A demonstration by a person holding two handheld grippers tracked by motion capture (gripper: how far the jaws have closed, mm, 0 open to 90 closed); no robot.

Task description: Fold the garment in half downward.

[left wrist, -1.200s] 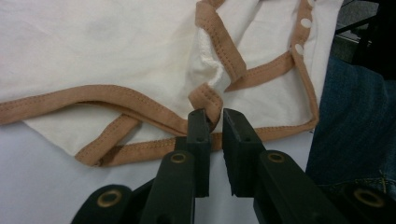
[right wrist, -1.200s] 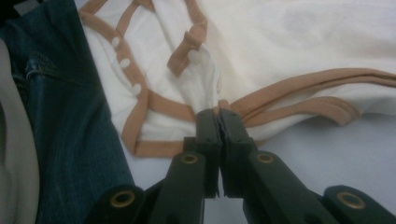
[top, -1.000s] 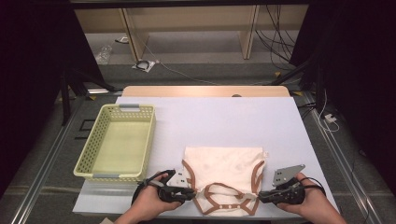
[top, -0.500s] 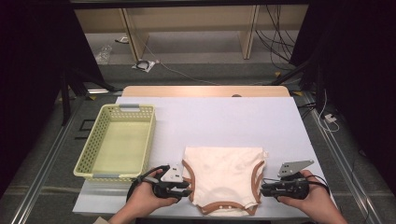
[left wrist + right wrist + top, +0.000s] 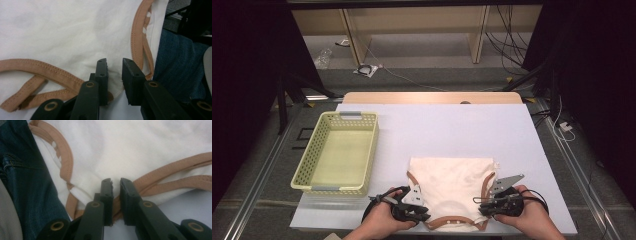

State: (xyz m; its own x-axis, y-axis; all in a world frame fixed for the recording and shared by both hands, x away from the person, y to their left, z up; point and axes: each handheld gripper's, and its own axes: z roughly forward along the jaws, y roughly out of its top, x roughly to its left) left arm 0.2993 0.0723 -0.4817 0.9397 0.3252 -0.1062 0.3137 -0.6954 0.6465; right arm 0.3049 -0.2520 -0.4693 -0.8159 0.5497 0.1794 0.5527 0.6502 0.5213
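Observation:
A cream baby garment (image 5: 452,185) with tan trim lies flat on the white table (image 5: 452,125) near its front edge. My left gripper (image 5: 426,216) sits at the garment's near left corner. Its jaws (image 5: 114,61) have just been closing and stand slightly apart, with the cream cloth (image 5: 62,37) between them. My right gripper (image 5: 478,201) is at the near right corner. Its jaws (image 5: 115,181) have also just been closing, and a narrow gap is left over the tan trim (image 5: 160,173). Neither pair presses on the cloth.
A pale yellow plastic basket (image 5: 371,150) stands empty on the left of the table. The person's jeans-clad leg (image 5: 175,67) (image 5: 25,182) is just past the table's front edge. Bare table stretches behind and to the right of the garment.
Both hands moved slightly away from the front edge and came back. The garment's near trimmed end, earlier an open loop, now lies flatter along the table's front edge.

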